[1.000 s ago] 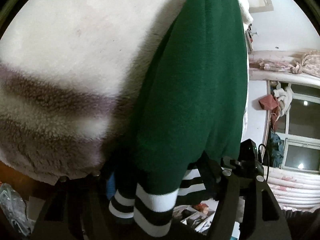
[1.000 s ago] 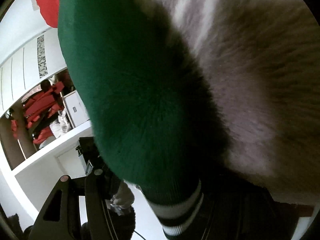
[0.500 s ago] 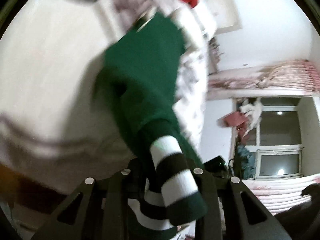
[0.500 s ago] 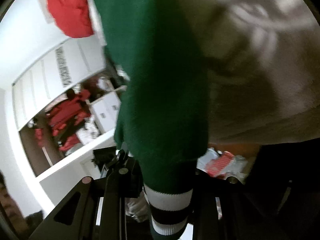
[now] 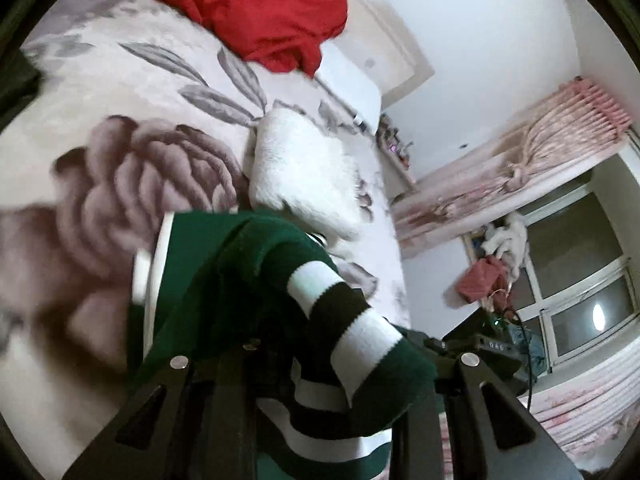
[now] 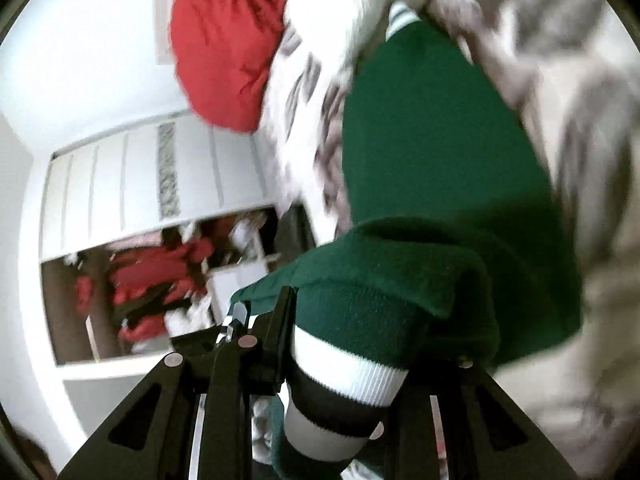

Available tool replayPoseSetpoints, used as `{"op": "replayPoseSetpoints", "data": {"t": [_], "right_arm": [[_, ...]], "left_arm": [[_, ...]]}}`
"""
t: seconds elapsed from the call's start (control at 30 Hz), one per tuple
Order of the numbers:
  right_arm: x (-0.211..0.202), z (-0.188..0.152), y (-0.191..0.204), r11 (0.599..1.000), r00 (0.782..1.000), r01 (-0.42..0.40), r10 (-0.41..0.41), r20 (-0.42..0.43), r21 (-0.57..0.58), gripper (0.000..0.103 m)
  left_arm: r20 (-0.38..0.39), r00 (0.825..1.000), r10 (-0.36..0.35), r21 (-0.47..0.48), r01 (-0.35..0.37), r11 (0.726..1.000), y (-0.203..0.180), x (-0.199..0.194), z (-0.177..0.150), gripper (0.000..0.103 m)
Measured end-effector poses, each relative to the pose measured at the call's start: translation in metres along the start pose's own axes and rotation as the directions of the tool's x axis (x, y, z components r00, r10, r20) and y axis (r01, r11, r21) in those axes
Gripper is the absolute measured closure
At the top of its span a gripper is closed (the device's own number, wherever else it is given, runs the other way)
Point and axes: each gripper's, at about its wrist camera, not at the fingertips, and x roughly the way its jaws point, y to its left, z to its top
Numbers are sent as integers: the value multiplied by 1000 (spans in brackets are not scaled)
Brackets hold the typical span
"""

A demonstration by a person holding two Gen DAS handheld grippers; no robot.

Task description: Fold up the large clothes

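Note:
A dark green sweater point(image 5: 224, 280) with white and black striped cuffs is gripped at both ends. My left gripper point(image 5: 320, 364) is shut on one striped cuff point(image 5: 348, 312), which bunches over its fingers. My right gripper point(image 6: 340, 360) is shut on the other striped cuff point(image 6: 344, 376), and the green sweater point(image 6: 432, 152) stretches away from it over the bed. The fingertips of both grippers are hidden by the knit. The sweater is lifted above the floral bedspread point(image 5: 132, 184).
A red garment point(image 5: 248, 8) lies at the far end of the bed, seen too as the red garment point(image 6: 224, 44) in the right wrist view. A white fluffy folded item point(image 5: 308, 176) rests on the bedspread. Pink curtains point(image 5: 520, 152) and a window point(image 5: 584, 304) stand right; an open wardrobe point(image 6: 152, 276) stands left.
Both grippers closed on the striped cuffs and swung up and away fast with them. The fluffy white and grey blanket that filled the views is gone; bed and room now show.

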Motion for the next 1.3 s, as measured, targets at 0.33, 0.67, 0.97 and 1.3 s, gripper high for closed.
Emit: {"op": "replayPoseSetpoints", "data": {"t": [0.33,0.67,0.97,1.3], "right_arm": [[77,172,-65,958,988,150,-140,-60,244,69],[29,187,-31,988,998,-24,14,63,152,28],[48,174,-52,847,882,440,-470,-34,-299,15],[116,223,-89,941,943,213,-269,-198,-262,20]], "left_arm": [[-270,961,52,-239,-119,964,90,117,51,77],[-101,989,-105,-304,70,950,73,70,68,6],[158,890,427,-72,-421,904,45,-4,7,6],[92,799,595,-204,-570,796,65,-27,-107,6]]}}
